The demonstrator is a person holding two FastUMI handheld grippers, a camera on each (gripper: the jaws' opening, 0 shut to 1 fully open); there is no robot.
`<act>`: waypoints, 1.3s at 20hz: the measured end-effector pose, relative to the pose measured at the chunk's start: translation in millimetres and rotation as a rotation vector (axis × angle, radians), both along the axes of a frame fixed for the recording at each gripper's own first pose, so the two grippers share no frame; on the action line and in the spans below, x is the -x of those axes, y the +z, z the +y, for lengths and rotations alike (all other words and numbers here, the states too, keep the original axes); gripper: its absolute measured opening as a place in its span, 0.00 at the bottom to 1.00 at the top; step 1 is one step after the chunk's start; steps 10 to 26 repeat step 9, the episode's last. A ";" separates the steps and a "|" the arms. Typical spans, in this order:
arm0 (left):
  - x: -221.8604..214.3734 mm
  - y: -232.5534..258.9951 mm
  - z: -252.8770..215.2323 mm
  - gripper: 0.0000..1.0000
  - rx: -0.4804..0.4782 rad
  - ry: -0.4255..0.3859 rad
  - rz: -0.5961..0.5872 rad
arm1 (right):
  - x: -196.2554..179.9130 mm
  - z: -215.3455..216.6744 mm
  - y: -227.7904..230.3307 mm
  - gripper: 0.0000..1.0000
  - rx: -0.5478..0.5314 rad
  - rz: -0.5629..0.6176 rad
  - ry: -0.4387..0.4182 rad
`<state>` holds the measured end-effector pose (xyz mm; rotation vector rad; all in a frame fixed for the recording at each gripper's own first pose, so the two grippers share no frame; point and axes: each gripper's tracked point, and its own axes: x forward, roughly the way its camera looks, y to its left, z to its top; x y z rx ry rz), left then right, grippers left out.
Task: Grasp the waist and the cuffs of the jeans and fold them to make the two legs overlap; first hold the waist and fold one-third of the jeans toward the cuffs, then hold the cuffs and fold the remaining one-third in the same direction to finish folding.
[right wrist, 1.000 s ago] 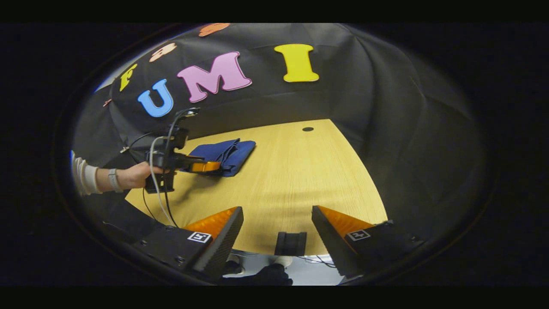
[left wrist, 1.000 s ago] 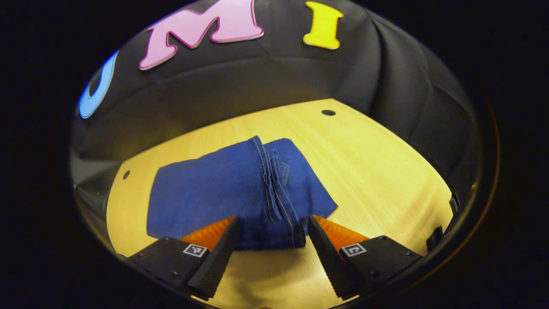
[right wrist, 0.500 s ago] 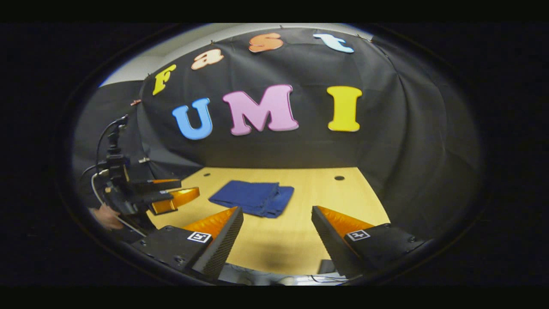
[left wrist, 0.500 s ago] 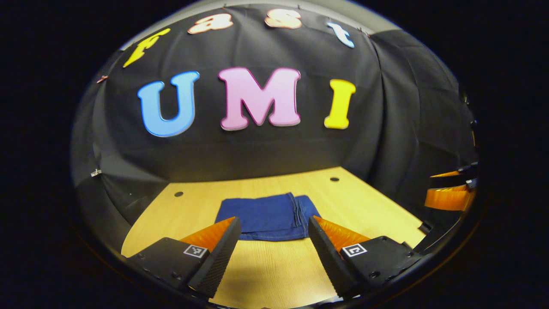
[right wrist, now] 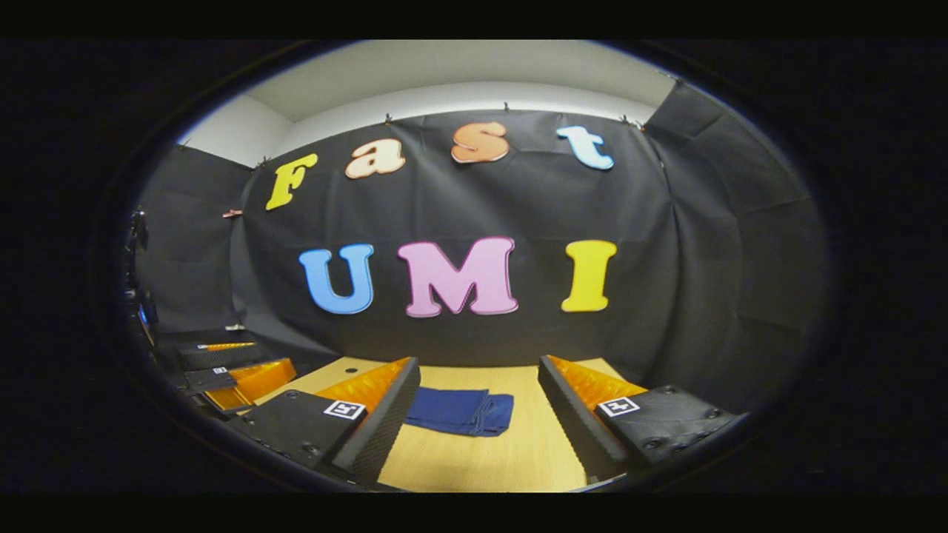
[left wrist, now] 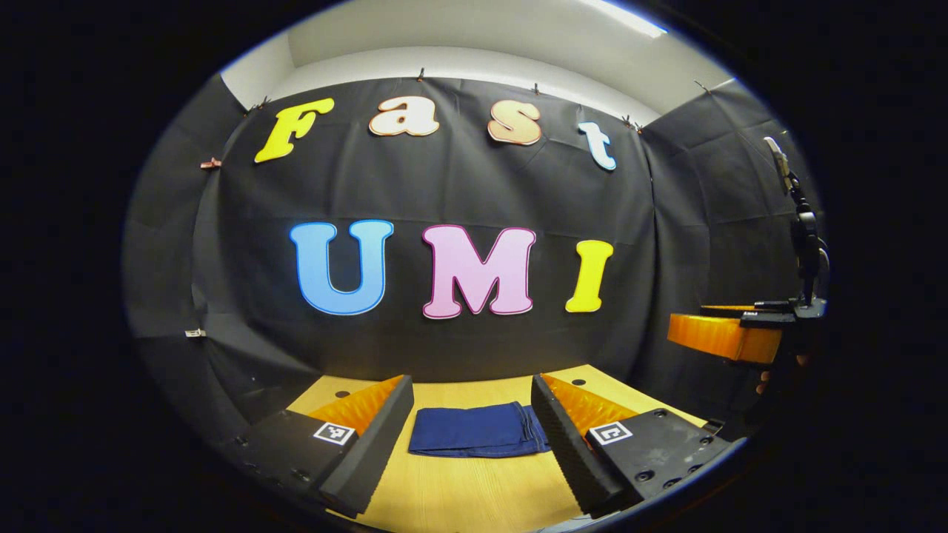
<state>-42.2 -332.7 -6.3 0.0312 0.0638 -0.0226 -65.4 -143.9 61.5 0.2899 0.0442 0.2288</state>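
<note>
While the left gripper view looks out level over the pale wooden tabletop [left wrist: 474,496], the dark blue denim jeans [left wrist: 478,429] lie folded into a flat, compact packet toward the far edge, stitched seam running down the right side. The left tongs [left wrist: 472,437] stand spread wide with nothing between them, raised and back from the near edge, well apart from the cloth. Off at the right, the right tongs [left wrist: 722,337] hang in the air, seen side-on and pointing across the booth. That angle doesn't settle their gap. By the look of it the folding is done, both thirds laid over.

Over to the right gripper view: the jeans [right wrist: 459,411] sit as a low stack, layers showing at the right end, out toward the far edge of the tabletop [right wrist: 481,463]. The right tongs [right wrist: 478,414] are parted wide and empty, held level and clear of the fabric. At the left edge the left tongs [right wrist: 237,374] hover near the tabletop's left side.

What could spoil it now? My judgement: a careless sweep low over the packet could snag the top layer and flip it open, since stiff denim wants to spring back. Both hands hold their tools pointing straight at the far wall.
</note>
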 end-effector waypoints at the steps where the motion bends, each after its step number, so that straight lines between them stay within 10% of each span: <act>1: 2.3 5.6 1.9 0.99 0.013 0.003 0.001 | 3.2 -0.6 5.5 0.98 0.016 -0.014 -0.014; 26: 8.7 18.3 12.7 0.99 0.003 0.021 -0.023 | 15.5 8.9 10.1 0.91 0.020 -0.037 0.002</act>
